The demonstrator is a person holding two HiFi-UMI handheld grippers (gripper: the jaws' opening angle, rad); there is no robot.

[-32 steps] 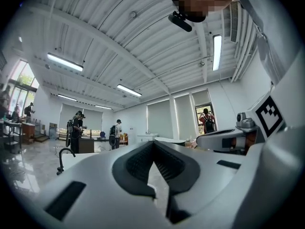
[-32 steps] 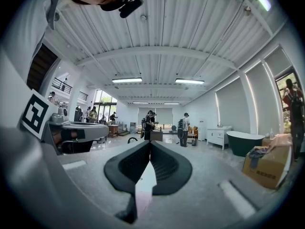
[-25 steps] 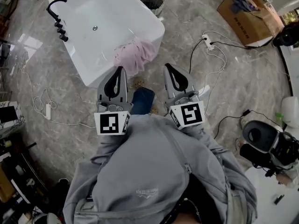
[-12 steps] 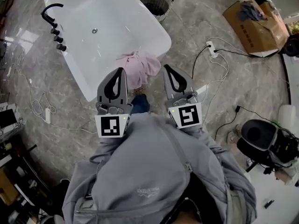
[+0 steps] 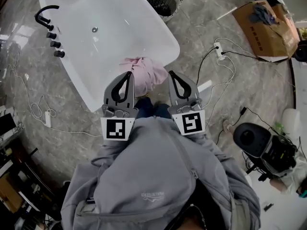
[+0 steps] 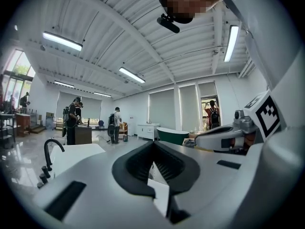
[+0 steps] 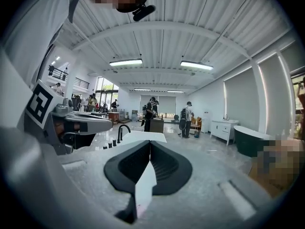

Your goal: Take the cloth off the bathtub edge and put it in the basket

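Observation:
A pink cloth hangs over the near rim of the white bathtub in the head view. A dark wire basket stands on the floor just past the tub's far right corner. My left gripper is shut and empty, its tip just left of the cloth. My right gripper is also shut and empty, its tip a little right of the cloth. Both gripper views look level across the room, over the tub; the jaws meet in each, and the cloth is out of sight there.
A black faucet with knobs stands at the tub's left end. White cables and a power strip lie on the marble floor to the right, with a cardboard box beyond. Black equipment sits at right. People stand far across the room.
The view has shifted forward: the tub and cloth now lie closer under both gripper tips. Both grippers stayed shut and side by side.

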